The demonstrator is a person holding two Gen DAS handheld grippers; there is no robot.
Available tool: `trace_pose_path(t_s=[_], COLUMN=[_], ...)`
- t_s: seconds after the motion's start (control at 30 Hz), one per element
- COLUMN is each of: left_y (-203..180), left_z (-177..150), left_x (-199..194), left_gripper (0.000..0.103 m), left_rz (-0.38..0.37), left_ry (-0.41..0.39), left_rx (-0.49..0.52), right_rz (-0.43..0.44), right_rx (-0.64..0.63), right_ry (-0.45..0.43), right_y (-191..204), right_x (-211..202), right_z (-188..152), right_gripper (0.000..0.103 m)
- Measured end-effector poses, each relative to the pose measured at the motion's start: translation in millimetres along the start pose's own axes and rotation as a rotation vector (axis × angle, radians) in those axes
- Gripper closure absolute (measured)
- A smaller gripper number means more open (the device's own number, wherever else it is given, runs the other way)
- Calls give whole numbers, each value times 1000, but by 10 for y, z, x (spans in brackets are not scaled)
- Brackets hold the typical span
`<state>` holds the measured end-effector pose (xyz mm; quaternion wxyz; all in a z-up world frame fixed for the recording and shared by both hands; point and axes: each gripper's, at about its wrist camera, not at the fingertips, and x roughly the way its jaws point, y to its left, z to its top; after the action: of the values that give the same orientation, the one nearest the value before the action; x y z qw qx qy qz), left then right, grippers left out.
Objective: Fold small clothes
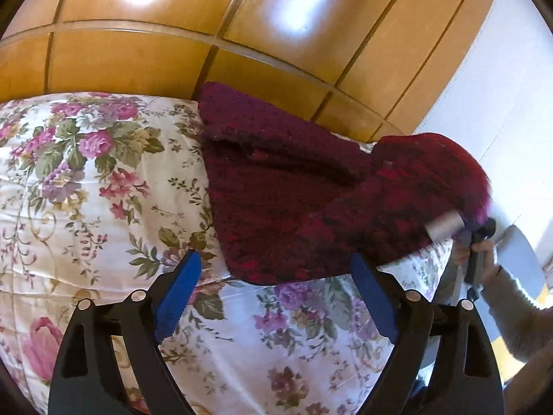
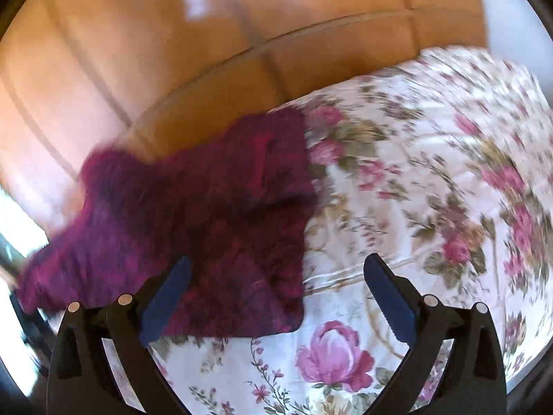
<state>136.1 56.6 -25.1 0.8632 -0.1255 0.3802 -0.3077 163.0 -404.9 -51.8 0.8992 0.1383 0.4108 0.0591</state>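
A dark red knitted garment (image 1: pixel 283 186) lies on the floral bedspread (image 1: pixel 86 180), partly folded, its right part bunched and hanging over the bed's right edge. My left gripper (image 1: pixel 276 266) is open and empty, just in front of the garment's near edge. In the right wrist view, which is blurred, the same garment (image 2: pixel 214 214) lies at the left on the bedspread (image 2: pixel 432 173). My right gripper (image 2: pixel 276 273) is open and empty, its left finger (image 2: pixel 166 297) over the garment's near corner. The right gripper's body (image 1: pixel 473 242) shows at the garment's right end in the left wrist view.
A glossy wooden wardrobe (image 1: pixel 242 27) stands close behind the bed. A white wall (image 1: pixel 501 103) is at the right. The person's sleeve (image 1: pixel 518 311) is at the bed's right edge.
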Motion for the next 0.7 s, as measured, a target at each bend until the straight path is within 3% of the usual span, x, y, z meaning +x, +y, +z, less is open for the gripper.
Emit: trace_pose_path(t_s=[0.1,0.2,0.37,0.47,0.53,0.57,0.6,0.63,0.67,0.7], left_y=[-154,-221,-130,23,130,160,184,211,224,215], left_z=[11,104,308,425,507,538,565,593,613,624], left_x=[-121,-62,308,519,626,658,686,704,694,655], left_gripper=[13,11,10,10,10,11,31,68,83,87], left_rz=[-8,-7,-33,-43,-92,-104,-114,-129,-128,-117], left_ry=[-11,22,54,77,91,90,87,88,73,47], left_rx=[102,175,172,116,53,35,23,10,3,3], right_rz=[52,76,63,35,13,-2,-20,-51,-61,-66], right_rx=[-154,-207,-202,-214,-241,-268,-287,-311,-322,-331], right_ry=[34,70,110,133,159,182,198,204,198,175], right_y=[340,478,510,529,559,595,613,642,662,691], right_x=[163,369,739,919,1004,1054,1077,1084,1057,978], right_z=[113,294,552,603,606,576,551,515,494,474], right_gripper=[3,3,3,4,12,27,51,62,81,84])
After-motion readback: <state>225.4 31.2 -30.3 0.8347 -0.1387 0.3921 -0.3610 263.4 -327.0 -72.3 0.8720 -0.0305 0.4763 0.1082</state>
